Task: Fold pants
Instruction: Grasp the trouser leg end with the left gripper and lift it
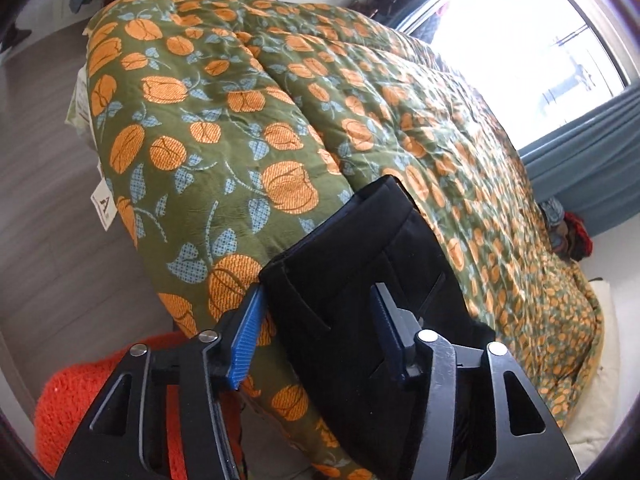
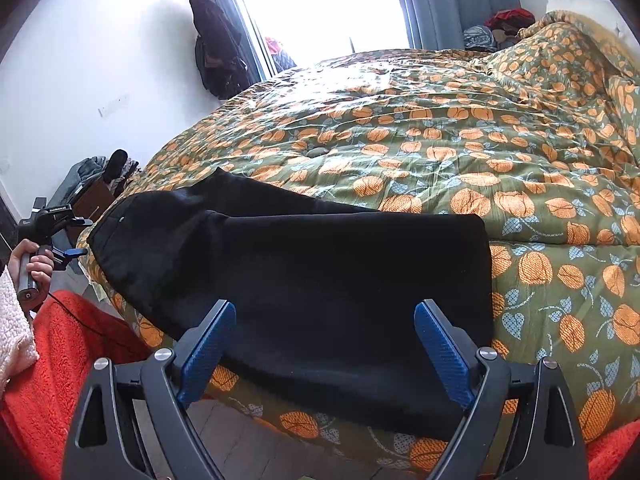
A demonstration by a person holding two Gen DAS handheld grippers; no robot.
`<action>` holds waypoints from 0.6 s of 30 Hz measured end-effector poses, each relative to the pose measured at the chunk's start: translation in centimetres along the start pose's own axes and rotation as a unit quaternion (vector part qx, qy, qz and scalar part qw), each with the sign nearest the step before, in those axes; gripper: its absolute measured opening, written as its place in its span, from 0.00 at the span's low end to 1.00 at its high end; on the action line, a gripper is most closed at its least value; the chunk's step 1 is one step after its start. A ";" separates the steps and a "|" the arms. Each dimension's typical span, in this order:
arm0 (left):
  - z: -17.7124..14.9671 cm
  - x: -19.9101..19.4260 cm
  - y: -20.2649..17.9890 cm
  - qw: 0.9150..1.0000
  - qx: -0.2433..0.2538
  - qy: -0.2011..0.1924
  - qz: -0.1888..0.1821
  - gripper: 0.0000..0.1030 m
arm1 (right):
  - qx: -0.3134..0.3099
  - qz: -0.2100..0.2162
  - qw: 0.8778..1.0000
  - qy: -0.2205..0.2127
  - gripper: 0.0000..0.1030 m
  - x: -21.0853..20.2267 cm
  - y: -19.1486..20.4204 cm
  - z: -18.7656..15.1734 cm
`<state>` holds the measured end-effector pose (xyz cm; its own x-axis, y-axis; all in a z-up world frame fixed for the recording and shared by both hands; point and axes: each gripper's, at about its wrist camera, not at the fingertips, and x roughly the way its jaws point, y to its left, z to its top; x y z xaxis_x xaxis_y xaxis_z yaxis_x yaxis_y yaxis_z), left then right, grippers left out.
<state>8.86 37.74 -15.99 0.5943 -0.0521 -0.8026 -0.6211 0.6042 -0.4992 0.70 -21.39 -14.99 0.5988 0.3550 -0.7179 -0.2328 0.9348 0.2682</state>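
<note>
The black pants (image 2: 304,264) lay folded across the near edge of the bed, on the green and orange quilt (image 2: 460,152), with the waistband end toward the left and part of the cloth drooping over the mattress side.

The right tool (image 2: 325,354) hung just above the near fold with its blue pads (image 2: 442,354) spread wide and nothing between them.

The left tool (image 1: 316,340) sat at the waistband end. Its pads (image 1: 246,340) stood about half apart, one on either side of the waistband corner, but neither visibly pressed the cloth, so it held nothing as far as could be seen. In the right wrist view the person's hand (image 2: 34,268) gripped that tool's handle beside the bed's left corner.

Several things looked likely to spoil the fold from here. The left pads might close on only the top layer, so a pull would peel the layers apart. The overhanging part could drag the pants off the bed once one end was lifted. The soft, lumpy quilt might bunch under the cloth and skew the crease. With the right tool empty, a pull from the left alone would slide the whole stack.
</note>
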 end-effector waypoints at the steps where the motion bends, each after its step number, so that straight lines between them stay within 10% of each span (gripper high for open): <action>1: -0.1 -0.1 0.0 1.000 0.006 -0.006 0.008 0.50 | 0.000 -0.003 1.000 0.003 0.88 0.1 -0.1 -0.1; 11: -0.9 -0.8 -0.4 0.997 0.054 -0.040 0.034 0.20 | -0.003 -0.011 1.000 0.014 0.88 0.7 -0.3 -0.2; 18: 1.0 0.2 -0.3 0.998 0.062 0.007 0.008 0.27 | 0.017 -0.008 1.000 0.002 0.88 0.0 -1.0 -0.1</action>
<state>9.69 38.34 -15.72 0.5764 -0.0522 -0.8155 -0.5618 0.6995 -0.4418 0.91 -22.34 -15.35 0.5996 0.3406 -0.7242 -0.1980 0.9399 0.2782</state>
